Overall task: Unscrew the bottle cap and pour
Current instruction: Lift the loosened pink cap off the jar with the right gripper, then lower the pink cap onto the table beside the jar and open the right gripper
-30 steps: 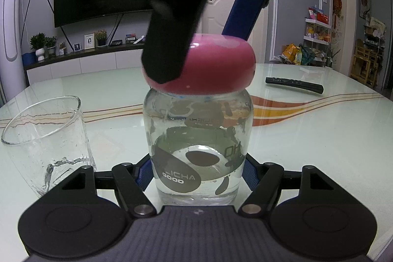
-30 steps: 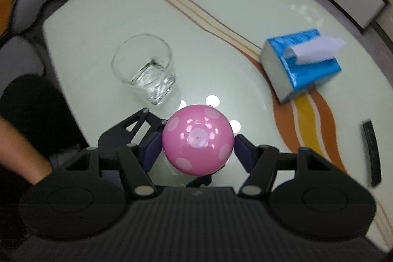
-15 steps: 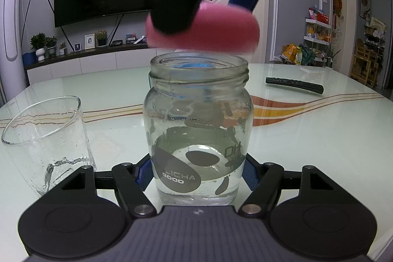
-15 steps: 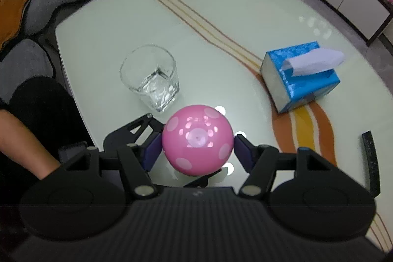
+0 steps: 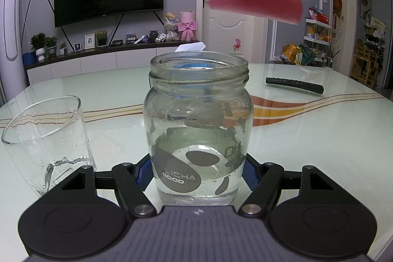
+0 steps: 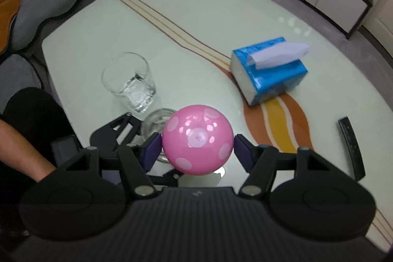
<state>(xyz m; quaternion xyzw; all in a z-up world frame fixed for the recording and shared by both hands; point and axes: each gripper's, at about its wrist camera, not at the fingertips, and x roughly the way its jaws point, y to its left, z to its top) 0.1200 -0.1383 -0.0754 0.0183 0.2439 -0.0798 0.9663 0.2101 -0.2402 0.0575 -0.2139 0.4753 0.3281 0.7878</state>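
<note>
A clear glass bottle (image 5: pixel 199 129) with grey spots and a little water stands open on the table. My left gripper (image 5: pixel 197 172) is shut on its lower body. My right gripper (image 6: pixel 197 150) is shut on the round pink spotted cap (image 6: pixel 197 141) and holds it in the air, above and to the right of the bottle mouth; the cap also shows in the left wrist view (image 5: pixel 255 3). The bottle mouth (image 6: pixel 157 120) shows just left of the cap from above. An empty drinking glass (image 5: pixel 46 139) stands left of the bottle, also in the right wrist view (image 6: pixel 130 81).
A blue tissue box (image 6: pixel 269 70) lies behind the bottle. A black remote (image 5: pixel 294 85) lies at the right, also in the right wrist view (image 6: pixel 351 146). The glass table (image 5: pixel 319 129) has orange stripes. A person's arm (image 6: pixel 24 154) is at the left.
The pink cap has come off the bottle. My right gripper has lifted it up and to the right. The bottle and my left gripper have stayed in place.
</note>
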